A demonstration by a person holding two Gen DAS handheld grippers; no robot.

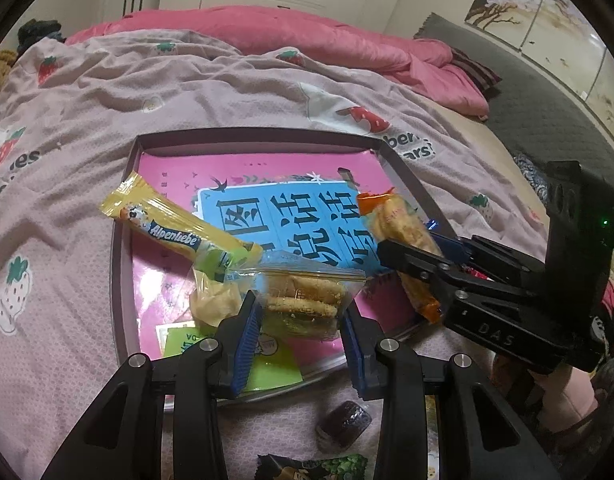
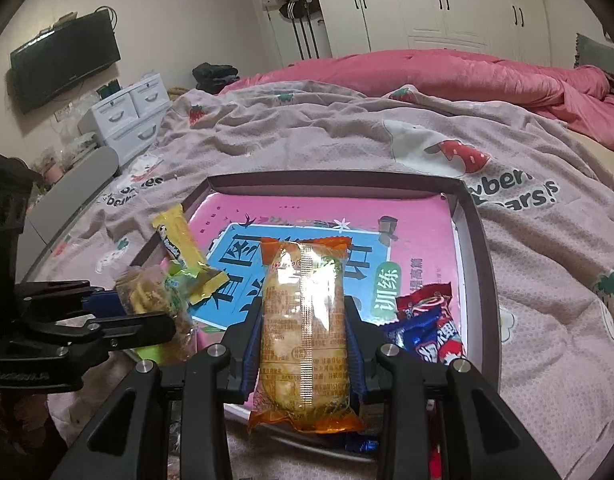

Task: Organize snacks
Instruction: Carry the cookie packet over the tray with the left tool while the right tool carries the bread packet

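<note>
Right wrist alone shows red-blue packets point(image 2: 427, 328) in tray point(image 2: 473, 240) (both grippers grasping: left gripper point(image 1: 301, 320) cookie bag point(image 1: 303, 300), right gripper point(image 2: 305, 336) orange pack point(image 2: 303, 336))

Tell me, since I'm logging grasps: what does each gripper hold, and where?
Left gripper: clear bag of sandwich biscuits, gripped at its sides. Right gripper: orange-ended cracker packet, gripped at mid-length.

The blanket point(image 2: 347, 140) is pale pink with red strawberries. The book point(image 1: 267, 168) is pink with a blue panel. One packet point(image 2: 303, 328) is orange, another point(image 1: 167, 220) yellow.
</note>
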